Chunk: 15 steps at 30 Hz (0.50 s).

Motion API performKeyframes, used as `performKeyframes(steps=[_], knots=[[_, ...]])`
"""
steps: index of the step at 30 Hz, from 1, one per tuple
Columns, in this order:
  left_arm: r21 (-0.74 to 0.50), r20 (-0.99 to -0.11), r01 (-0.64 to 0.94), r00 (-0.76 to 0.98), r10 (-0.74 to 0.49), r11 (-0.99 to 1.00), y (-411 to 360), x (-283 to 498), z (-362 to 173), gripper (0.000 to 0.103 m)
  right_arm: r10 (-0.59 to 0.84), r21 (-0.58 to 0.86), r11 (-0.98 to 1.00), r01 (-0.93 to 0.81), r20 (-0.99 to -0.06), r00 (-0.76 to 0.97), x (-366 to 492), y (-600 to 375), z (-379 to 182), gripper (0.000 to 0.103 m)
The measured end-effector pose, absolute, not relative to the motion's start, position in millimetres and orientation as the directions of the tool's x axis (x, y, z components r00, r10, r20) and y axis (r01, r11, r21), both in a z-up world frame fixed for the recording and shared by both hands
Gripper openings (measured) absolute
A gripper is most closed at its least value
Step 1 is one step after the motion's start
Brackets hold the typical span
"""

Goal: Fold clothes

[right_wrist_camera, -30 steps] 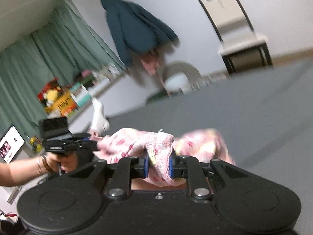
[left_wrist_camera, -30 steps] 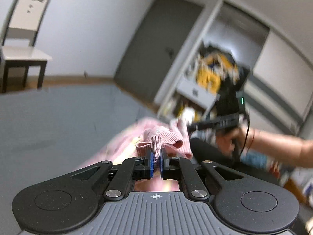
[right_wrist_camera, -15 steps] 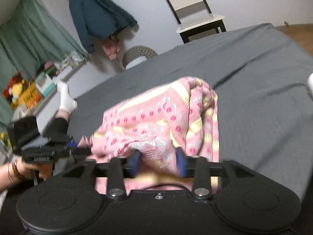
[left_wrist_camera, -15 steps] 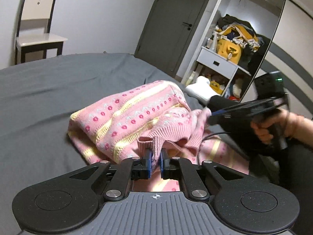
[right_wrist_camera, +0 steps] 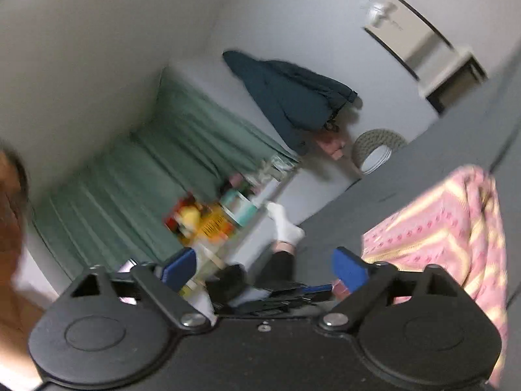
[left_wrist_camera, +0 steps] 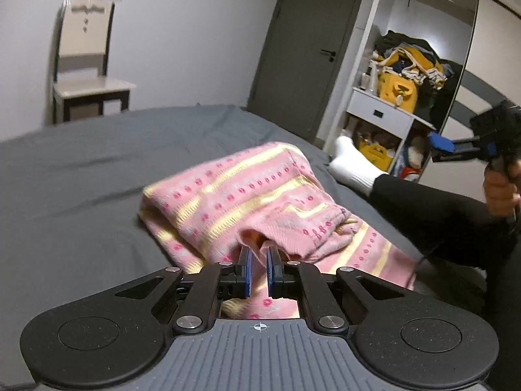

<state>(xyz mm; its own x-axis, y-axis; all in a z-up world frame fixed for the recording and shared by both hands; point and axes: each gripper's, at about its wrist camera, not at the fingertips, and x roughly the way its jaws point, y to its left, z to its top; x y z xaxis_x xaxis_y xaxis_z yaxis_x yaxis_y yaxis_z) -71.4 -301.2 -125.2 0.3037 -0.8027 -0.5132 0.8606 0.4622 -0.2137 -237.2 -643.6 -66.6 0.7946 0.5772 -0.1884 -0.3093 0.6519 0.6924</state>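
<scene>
The left gripper (left_wrist_camera: 259, 272) has its blue fingers (left_wrist_camera: 245, 272) nearly together, with a fold of the pink sweater (left_wrist_camera: 247, 202) running down between them; the narrow gap looks pinched on the knit, though the exact contact is partly hidden by the cloth draping over the tips. The ribbed cuff or hem of the sweater sits just ahead of and over those fingers. From there the sweater stretches away and slightly to the left across the grey bed (left_wrist_camera: 81, 169), its stripes running roughly along that same line, so its long axis points forward from the left gripper.

The right gripper (right_wrist_camera: 265, 268) is spread wide and holds nothing; between its fingers (right_wrist_camera: 348, 268) only the room and the person's black-clad leg and white sock (right_wrist_camera: 286, 224) show. That view is blurred and tilted. In the left view the right gripper (left_wrist_camera: 462, 146) is held up in the air, well apart from the sweater, off to its right side.

Judging from this, the left hand is much the nearer, already on the cloth. The next fold likely needs the right gripper brought back down to a free edge of the sweater.
</scene>
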Motion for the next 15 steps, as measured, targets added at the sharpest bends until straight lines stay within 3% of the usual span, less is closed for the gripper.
performKeyframes(steps=[2,4,8,12,15], knots=[[-0.17,-0.521,0.872,0.317,-0.792,0.46,-302.2,-75.0,-121.7,0.007,0.485,0.675,0.73,-0.108,-0.4,0.777,-210.5,-643.8,-72.3,0.091],[-0.13,-0.534,0.882,0.323,-0.781,0.454,-305.6,-78.6,-118.8,0.008,0.443,0.673,0.739,0.004,-0.491,0.75,-186.4,-650.5,-87.4,0.083],[-0.044,-0.548,0.892,0.354,-0.758,0.449,-321.0,-87.9,-117.3,0.008,0.385,0.682,0.723,0.106,-0.526,0.758,-161.0,-667.7,-121.7,0.056],[0.02,-0.528,0.872,0.425,-0.735,0.49,-325.3,-98.3,-119.7,0.009,0.404,0.759,0.629,0.168,-0.504,0.764,-173.0,-669.9,-165.3,0.053],[0.043,-0.509,0.866,0.448,-0.735,0.498,-323.6,-105.2,-123.6,0.011,0.407,0.739,0.647,0.188,-0.543,0.735,-171.7,-662.8,-175.7,0.053]])
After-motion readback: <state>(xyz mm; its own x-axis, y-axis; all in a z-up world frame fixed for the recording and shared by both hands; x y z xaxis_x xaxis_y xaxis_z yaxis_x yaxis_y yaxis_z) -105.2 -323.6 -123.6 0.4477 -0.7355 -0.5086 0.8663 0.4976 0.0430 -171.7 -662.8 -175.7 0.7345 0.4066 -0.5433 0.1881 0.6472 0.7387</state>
